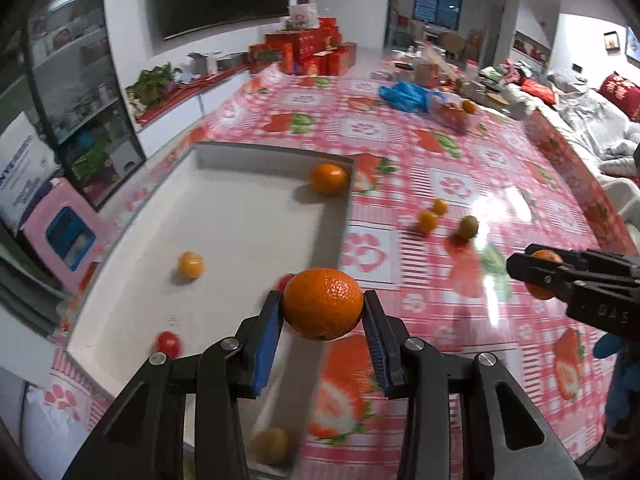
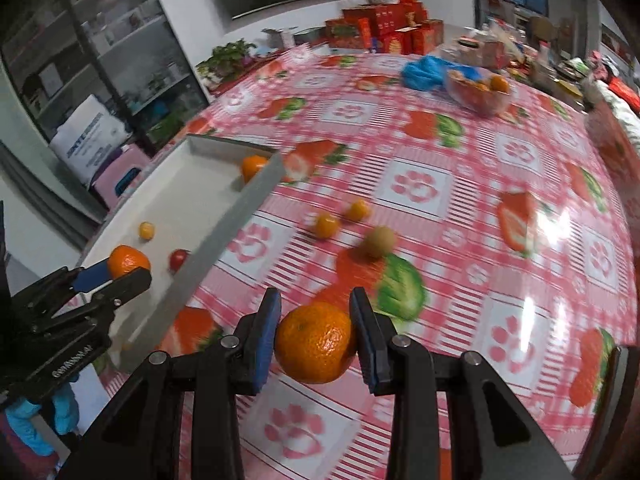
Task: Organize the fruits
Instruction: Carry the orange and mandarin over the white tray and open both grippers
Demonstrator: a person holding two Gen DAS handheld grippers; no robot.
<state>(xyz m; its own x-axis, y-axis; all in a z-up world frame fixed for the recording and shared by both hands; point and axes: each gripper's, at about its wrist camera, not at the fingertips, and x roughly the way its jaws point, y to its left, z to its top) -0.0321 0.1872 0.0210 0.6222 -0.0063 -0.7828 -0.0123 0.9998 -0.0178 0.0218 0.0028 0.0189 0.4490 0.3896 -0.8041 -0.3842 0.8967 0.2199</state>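
Note:
My left gripper [image 1: 323,307] is shut on a mandarin [image 1: 322,303] and holds it above the right wall of the white tray [image 1: 338,220]; it also shows in the right wrist view [image 2: 120,270]. My right gripper [image 2: 315,339] is shut on another mandarin [image 2: 314,342] above the tablecloth, right of the tray; it shows in the left wrist view [image 1: 532,270]. In the tray lie a mandarin [image 1: 329,178], a small yellow fruit [image 1: 190,265], two red cherry tomatoes [image 1: 168,342] and a greenish fruit [image 1: 270,445]. Two kumquats [image 2: 326,225] and a brownish fruit [image 2: 378,242] lie loose on the table.
The table carries a red-and-white checked cloth [image 2: 460,184]. At its far side are a blue plastic bag [image 2: 426,72], a clear bag of fruit [image 2: 478,94] and red gift boxes [image 2: 384,28]. A glass cabinet [image 1: 76,92] stands left of the table.

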